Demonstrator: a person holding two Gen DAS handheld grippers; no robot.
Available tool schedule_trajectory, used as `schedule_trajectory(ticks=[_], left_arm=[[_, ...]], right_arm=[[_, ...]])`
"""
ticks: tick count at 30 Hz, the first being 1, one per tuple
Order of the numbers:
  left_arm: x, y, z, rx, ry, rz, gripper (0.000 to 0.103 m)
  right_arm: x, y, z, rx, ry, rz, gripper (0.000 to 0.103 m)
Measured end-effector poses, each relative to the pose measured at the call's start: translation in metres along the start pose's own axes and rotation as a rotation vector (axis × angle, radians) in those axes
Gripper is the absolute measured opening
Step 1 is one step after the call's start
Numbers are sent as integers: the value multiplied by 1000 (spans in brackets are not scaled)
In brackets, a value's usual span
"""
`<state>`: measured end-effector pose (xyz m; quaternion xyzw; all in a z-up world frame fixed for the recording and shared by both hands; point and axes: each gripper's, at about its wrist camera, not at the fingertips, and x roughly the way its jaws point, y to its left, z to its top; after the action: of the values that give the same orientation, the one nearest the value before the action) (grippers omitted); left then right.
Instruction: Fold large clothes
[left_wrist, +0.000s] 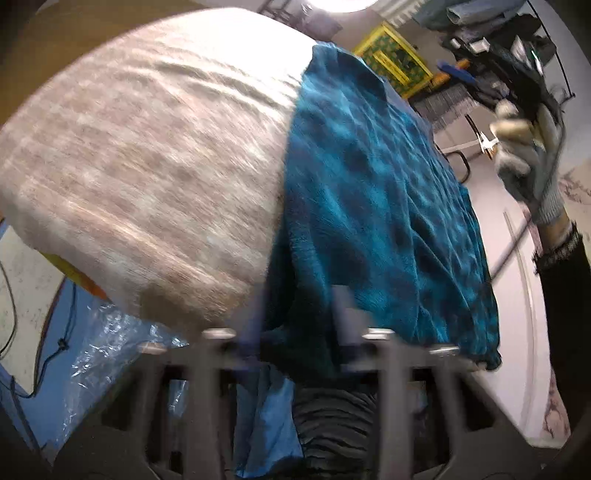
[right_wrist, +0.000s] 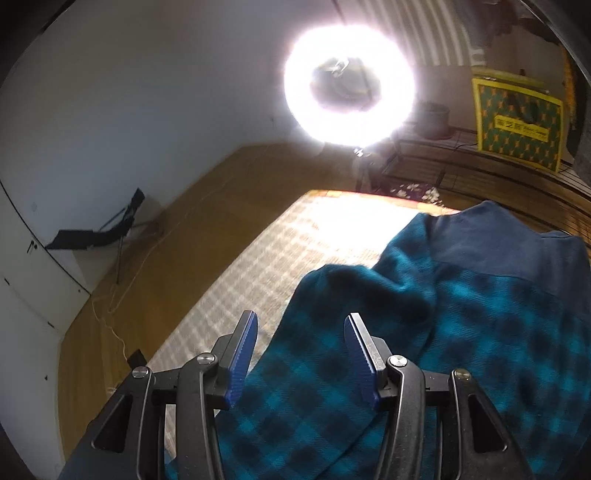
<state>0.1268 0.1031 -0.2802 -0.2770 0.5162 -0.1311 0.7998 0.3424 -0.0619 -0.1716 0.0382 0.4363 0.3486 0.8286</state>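
Observation:
A teal-and-black plaid fleece garment (left_wrist: 369, 184) lies spread on a table under a beige checked cloth (left_wrist: 147, 166), its near hem hanging over the table's front edge. My left gripper (left_wrist: 303, 317) is low at that hem and blurred; its fingers (left_wrist: 345, 310) stand apart with the hem between them. In the right wrist view the garment (right_wrist: 461, 332) shows a navy yoke and a folded-over flap. Above it hovers my right gripper (right_wrist: 301, 332), open, with nothing between its blue pads. A gloved hand (left_wrist: 524, 158) with a black sleeve is raised at the right.
A bright ring light (right_wrist: 349, 83) stands beyond the table's far end. A yellow-green box (right_wrist: 517, 122) sits on a rack at the back right. A blue plastic bag (left_wrist: 110, 350) lies below the table's front left. A black stand (right_wrist: 99, 232) lies on the wood floor.

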Motion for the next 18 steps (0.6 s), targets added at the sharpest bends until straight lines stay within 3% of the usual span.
schedule_trajectory(ticks=[3, 13, 18], left_arm=[[-5, -6, -3, 22, -29, -14, 14], [-32, -66, -8, 193, -110, -86, 12], [-32, -87, -11, 265, -117, -79, 11]], right_arm=[[28, 11, 1, 1, 53, -30, 55], [132, 45, 9, 31, 255, -197, 58], [176, 70, 8, -56, 360, -352, 59]])
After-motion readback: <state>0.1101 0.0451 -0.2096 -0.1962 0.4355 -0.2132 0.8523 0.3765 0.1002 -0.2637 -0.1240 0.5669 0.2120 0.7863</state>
